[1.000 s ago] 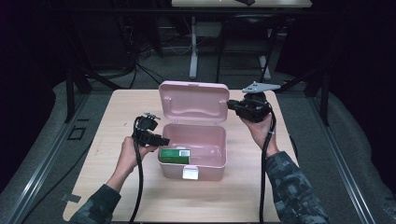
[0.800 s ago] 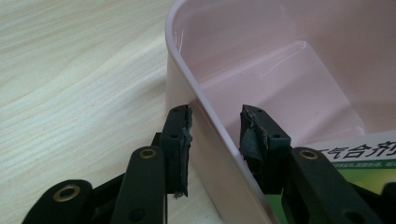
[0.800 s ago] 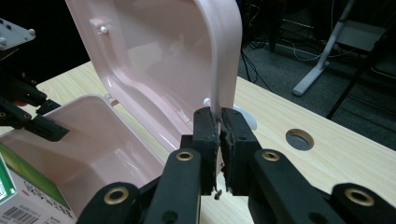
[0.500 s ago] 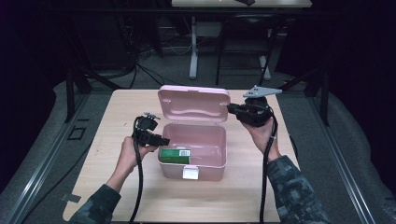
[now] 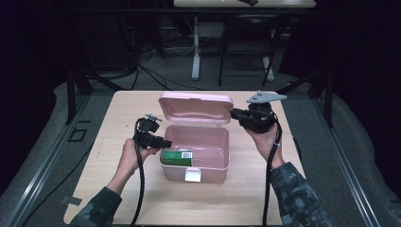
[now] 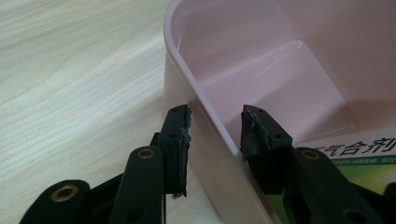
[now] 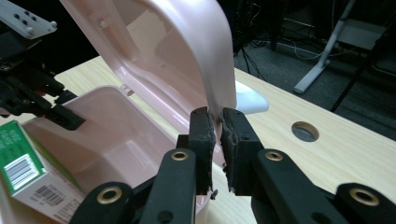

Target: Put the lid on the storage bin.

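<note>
The pink box (image 5: pixel 196 158) sits near the middle of the worktop (image 5: pixel 118 189), a bit closer to the near edge than the far edge. Its lid (image 5: pixel 196 108) is up & leans back toward the far edge. A small white latch (image 5: pixel 192 175) hangs on the box's near wall.

Inside the box, at the near left corner, lies a green & white carton (image 5: pixel 177 157). In the right gripper view the carton (image 7: pixel 28 175) shows a barcode on its white side.

The left gripper (image 5: pixel 166 142) is at the box's left wall, held by the person's left hand (image 5: pixel 130 156). In the left gripper view its jaws are part open w/ the wall of the box (image 6: pixel 205 116) between them: one jaw outside over the worktop (image 6: pixel 70 93), one jaw inside. The jaws are not squeezing the wall; there is a gap on each side.

The right gripper (image 5: pixel 232 112) is at the right end of the lid, held by the person's right hand (image 5: pixel 265 139). A grey 3-cornered plate (image 5: pixel 265 97) sits on top of it. In the right gripper view the right gripper (image 7: pixel 217 128) has its jaws almost closed, pinching the thin rim of the lid (image 7: pixel 177 51).

Farther off in that view, a round hole (image 7: pixel 304 131) is in the worktop, toward the far edge. The left gripper (image 7: pixel 70 119) shows there too, at the box's other side.
</note>
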Tool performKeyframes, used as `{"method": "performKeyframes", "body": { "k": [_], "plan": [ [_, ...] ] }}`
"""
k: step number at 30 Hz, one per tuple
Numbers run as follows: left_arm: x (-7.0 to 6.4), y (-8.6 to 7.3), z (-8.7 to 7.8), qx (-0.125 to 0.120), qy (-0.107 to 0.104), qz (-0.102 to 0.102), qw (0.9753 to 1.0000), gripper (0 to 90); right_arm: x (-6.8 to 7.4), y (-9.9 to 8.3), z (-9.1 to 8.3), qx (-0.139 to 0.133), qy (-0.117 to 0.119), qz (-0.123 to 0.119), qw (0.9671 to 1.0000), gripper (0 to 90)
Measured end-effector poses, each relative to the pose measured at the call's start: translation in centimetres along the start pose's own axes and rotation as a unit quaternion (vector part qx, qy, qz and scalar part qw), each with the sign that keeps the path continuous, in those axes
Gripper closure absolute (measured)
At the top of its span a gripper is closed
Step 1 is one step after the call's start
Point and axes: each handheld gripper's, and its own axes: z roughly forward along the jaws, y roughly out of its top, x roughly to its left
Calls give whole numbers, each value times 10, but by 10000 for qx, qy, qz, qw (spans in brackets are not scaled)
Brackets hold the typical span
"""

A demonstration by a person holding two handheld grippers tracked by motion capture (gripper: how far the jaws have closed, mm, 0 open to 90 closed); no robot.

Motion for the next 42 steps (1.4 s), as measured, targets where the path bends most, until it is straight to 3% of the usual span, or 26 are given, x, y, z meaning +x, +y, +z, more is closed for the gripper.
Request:
{"method": "performKeyframes", "body": {
  "k": [21,27,36,42],
  "plan": [
    [1,-3,-3,-81,-112,22,9999,605,15,-10,-12,33,-10,161,9999,816],
    [6,-5,-15,-102,-174,-85,9998,458,18,-11,-12,55,-51,177,9998,813],
    [14,-10,-40,-233,-169,-201,9994,332,20,-11,-13,89,-64,160,9998,809],
    [18,-16,-58,-372,-31,-217,9991,254,22,-12,-14,114,-54,168,9998,807]
  ]
}}
